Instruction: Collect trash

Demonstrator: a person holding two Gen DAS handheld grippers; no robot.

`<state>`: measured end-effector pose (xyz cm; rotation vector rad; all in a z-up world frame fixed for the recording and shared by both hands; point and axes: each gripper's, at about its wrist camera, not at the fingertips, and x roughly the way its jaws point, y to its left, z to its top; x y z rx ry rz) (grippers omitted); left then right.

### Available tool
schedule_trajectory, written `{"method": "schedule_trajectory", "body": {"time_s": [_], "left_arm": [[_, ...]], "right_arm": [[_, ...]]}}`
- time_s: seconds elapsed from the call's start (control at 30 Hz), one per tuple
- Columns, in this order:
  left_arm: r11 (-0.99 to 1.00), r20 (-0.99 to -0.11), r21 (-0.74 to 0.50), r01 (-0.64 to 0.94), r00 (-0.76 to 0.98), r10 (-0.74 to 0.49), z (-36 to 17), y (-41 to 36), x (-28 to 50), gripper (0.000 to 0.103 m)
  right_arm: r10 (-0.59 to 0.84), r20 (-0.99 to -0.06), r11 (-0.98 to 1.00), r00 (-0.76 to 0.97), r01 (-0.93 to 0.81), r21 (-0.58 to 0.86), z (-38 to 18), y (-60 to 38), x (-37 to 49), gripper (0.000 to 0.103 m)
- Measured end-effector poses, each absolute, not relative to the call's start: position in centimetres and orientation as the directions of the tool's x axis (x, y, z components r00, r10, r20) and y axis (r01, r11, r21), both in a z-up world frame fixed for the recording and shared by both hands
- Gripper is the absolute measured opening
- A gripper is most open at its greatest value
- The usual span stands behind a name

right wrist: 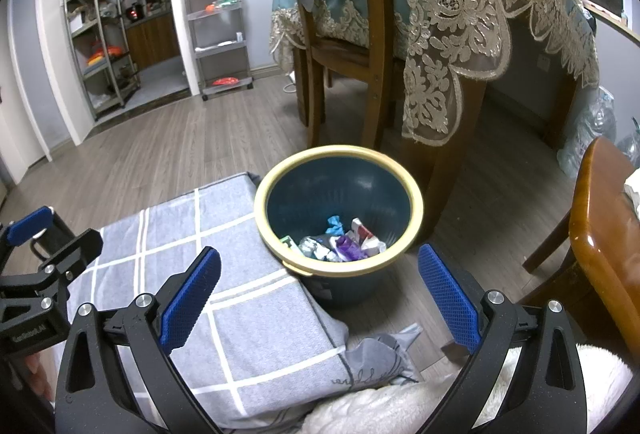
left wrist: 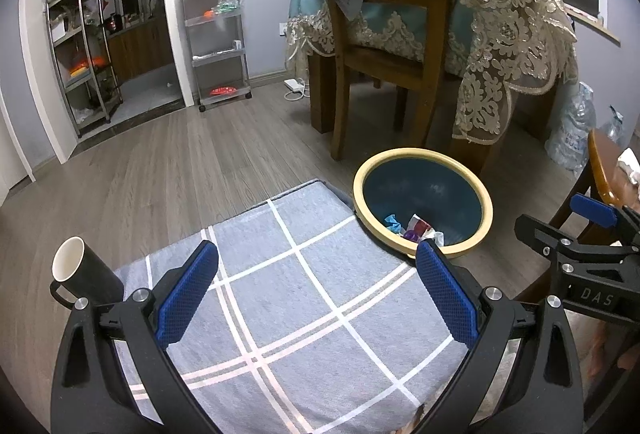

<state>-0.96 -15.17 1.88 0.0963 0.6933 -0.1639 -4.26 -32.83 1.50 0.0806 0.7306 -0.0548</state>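
At the lower left of the left wrist view, your left hand-held gripper (left wrist: 316,290) is released, empty over the checked cushion (left wrist: 280,294). The black paper cup (left wrist: 86,272) beside it is light and crushable; pinch its wall gently. Your right hand-held gripper (right wrist: 320,292) is also released, near the bin (right wrist: 340,206) holding soft wrappers (right wrist: 340,240).

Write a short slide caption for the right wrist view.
Open right tongs above the bin of crumpled wrappers.

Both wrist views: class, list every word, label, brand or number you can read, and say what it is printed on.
"DAS": on the black body of the right gripper, left wrist view.
Small white label on the left gripper body, right wrist view: too blurred to read.
Cursive writing on the grey pillowcase: not legible.
Print on the wrappers in the bin: too small.
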Motion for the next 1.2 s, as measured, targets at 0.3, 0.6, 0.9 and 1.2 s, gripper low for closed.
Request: {"method": "schedule_trajectory", "body": {"time_s": [0.3, 0.6, 0.9, 1.2], "left_arm": [[0.984, -0.651, 0.024, 0.175, 0.75, -0.117, 1.9, -14.9, -0.8, 0.097], [0.985, -0.654, 0.018, 0.17, 0.747, -0.117, 1.8, -14.9, -0.7, 0.097], [0.978, -0.668, -0.011, 0.21, 0.726, -0.164, 1.6, -15.0, -0.6, 0.097], [0.991, -0.695, 0.015, 0.13, 0.715, -0.083, 1.8, -14.1, -0.5, 0.097]], "right_arm": [[-0.022, -0.668, 0.995, 0.743, 0.079, 0.054, 1.5, -32.8, -4.3, 0.098], [-0.022, -0.668, 0.995, 0.743, 0.078, 0.054, 1.5, -32.8, -4.2, 0.098], [-0.022, -0.669, 0.996, 0.743, 0.078, 0.053, 1.5, -32.8, -4.2, 0.098], [-0.028, -0.689, 0.994, 0.724, 0.094, 0.058, 1.1, -32.7, -3.9, 0.098]]}}
